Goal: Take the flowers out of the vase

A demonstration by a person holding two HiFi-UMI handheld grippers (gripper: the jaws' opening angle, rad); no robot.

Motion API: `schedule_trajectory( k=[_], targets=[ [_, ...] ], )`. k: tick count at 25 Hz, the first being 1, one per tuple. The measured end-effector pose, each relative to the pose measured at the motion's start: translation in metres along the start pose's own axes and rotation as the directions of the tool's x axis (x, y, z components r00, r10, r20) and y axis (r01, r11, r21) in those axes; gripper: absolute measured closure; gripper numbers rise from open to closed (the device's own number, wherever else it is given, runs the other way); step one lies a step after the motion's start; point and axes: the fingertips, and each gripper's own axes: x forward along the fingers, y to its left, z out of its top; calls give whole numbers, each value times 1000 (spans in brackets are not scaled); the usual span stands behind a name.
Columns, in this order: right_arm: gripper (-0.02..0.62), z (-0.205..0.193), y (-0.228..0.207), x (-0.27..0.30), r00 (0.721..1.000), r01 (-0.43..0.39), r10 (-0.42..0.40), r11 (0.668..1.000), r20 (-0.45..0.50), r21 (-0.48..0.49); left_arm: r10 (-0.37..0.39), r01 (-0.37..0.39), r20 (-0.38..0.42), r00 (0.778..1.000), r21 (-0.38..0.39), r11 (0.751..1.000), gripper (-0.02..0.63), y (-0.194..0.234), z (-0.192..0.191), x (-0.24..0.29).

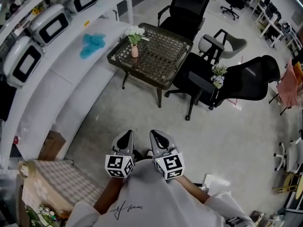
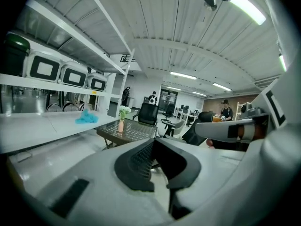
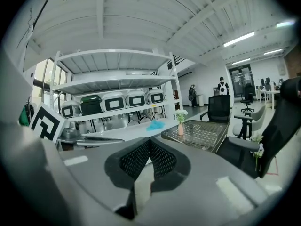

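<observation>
A small pink vase (image 1: pixel 134 50) with white flowers (image 1: pixel 134 32) stands on the left corner of a dark wicker table (image 1: pixel 161 60), far ahead of me. Both grippers hover low over the floor, side by side and well short of the table. My left gripper (image 1: pixel 127 134) is shut and holds nothing. My right gripper (image 1: pixel 154 133) is shut too, with nothing in it. In the left gripper view, the vase (image 2: pixel 121 126) sits beyond the closed tips (image 2: pixel 153 142). In the right gripper view, the flowers (image 3: pixel 180 113) are up and to the right of the tips (image 3: pixel 149 142).
White shelving (image 1: pixel 71 74) with grey bins (image 1: pixel 47 23) and a blue cloth (image 1: pixel 92 44) runs along the left. Black office chairs (image 1: pixel 236 84) stand right of the table, one bearing another flower bunch (image 1: pixel 218 74). A cardboard box (image 1: pixel 49 145) and a checked surface (image 1: pixel 61 181) are near my left.
</observation>
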Motion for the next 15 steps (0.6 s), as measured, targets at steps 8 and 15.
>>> schedule_trajectory(
  k=[8, 15],
  targets=[
    [589, -8, -14, 10, 999, -25, 25, 1000, -42, 7, -12, 12, 4, 1000, 15, 1000, 603, -17, 1, 20],
    [589, 1, -24, 26, 999, -21, 22, 1000, -34, 16, -3, 3, -9, 1000, -1, 1000, 603, -3, 7, 36]
  ],
)
